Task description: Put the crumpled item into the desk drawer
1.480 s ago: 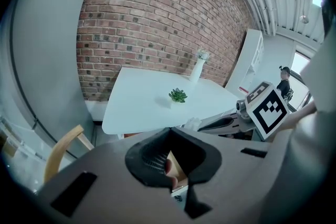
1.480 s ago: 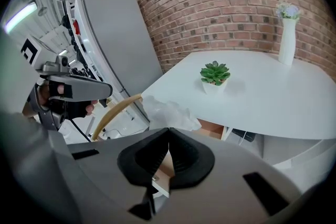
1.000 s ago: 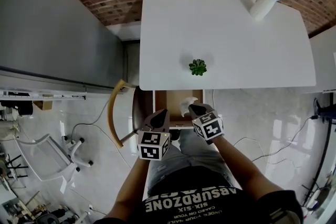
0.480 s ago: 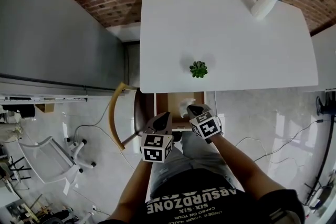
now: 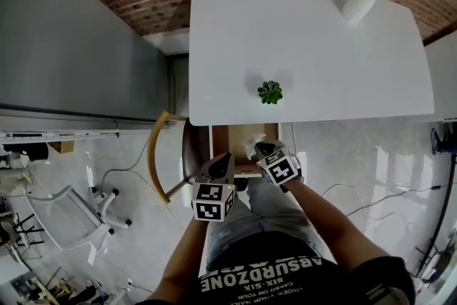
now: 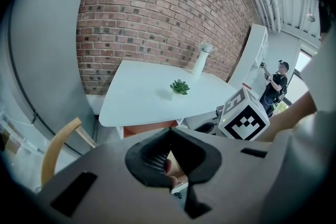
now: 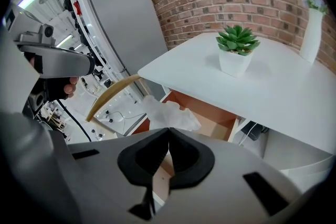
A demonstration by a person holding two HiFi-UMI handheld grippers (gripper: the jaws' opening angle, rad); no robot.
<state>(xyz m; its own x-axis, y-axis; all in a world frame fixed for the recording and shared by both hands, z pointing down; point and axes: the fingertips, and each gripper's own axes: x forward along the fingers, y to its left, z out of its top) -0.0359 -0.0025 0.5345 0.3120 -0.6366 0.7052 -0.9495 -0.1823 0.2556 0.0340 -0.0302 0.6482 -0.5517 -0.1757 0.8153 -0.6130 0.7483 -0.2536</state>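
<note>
- Head view: I stand at the white desk point(image 5: 307, 32), with its drawer point(image 5: 239, 133) pulled out below the near edge. My right gripper point(image 5: 263, 149) reaches over the open drawer, and the crumpled item point(image 5: 250, 146), a white wad, sticks out at its tips. My left gripper point(image 5: 220, 162) sits just beside the drawer's near left corner. Whether it touches the front I cannot tell from up here. A small potted plant point(image 5: 270, 92) and a vase point(image 5: 359, 2) stand on the desktop, well apart from the work
- Left gripper view: the left jaws meet at their tips and are clenched. I see nothing caught between the pads, only a sliver of drawer through the gap lower down. The marker cube point(image 6: 244, 119) of my right tool shows close by on the right
- Right gripper view: the right jaws are pinched tight on the crumpled item, which fans out beyond the tips with the drawer's brown inside right behind it. A curved wooden chair back point(image 7: 113, 89) lies off to the left
- Step in hand, as I judge it: carrying the wad down into the drawer, with placing not yet done
- Next move: I should lower a little until the wad is clearly below the drawer's rim, then part the right jaws and lift clear so the light wad does not cling and ride out. After that the drawer may want pushing shut
</note>
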